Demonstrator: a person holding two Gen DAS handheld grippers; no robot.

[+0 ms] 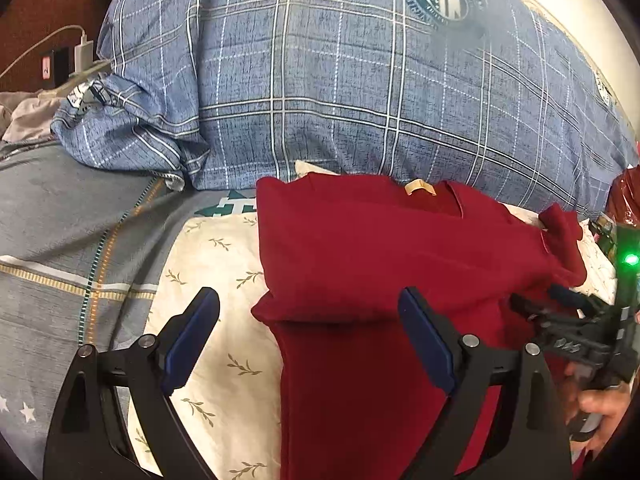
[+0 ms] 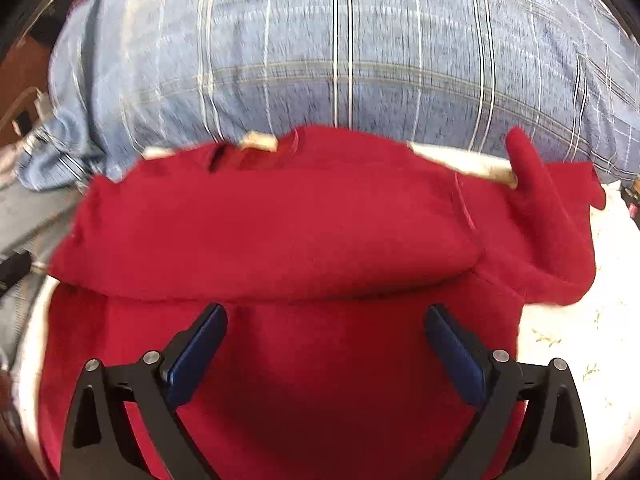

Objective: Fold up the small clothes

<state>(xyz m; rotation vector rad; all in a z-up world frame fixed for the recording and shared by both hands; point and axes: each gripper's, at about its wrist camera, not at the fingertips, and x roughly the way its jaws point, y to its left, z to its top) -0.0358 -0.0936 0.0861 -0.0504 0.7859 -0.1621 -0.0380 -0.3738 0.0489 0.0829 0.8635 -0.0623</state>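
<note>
Lying on a cream cloth with small leaf prints (image 1: 224, 264), a red garment (image 1: 400, 248) is partly folded: its upper part is doubled over toward the grippers and makes a thick fold edge just ahead of both of them. The collar, with a pale label (image 1: 419, 188), lies at the far end of the garment, close to a big blue checked pillow (image 1: 320, 80) that fills the background.

The left gripper (image 1: 309, 322) has its jaws spread wide and nothing is pinched between them. Its right finger is over the red cloth, its left finger is over the cream cloth, and the left edge of the garment runs between them.

The right gripper (image 2: 326, 330) is also spread wide, with both blue pads above the lower layer of the garment and just behind the fold edge; it holds nothing. In the left wrist view it appears at the right side, with a hand (image 1: 600, 408) under it and a green light beside it.

To the right of the right gripper a loose red sleeve (image 2: 536, 208) sticks up and lies rumpled on the cream cloth. Far to the left of the left gripper, a white charger (image 1: 83, 56) with its cable is seen beside the pillow.
</note>
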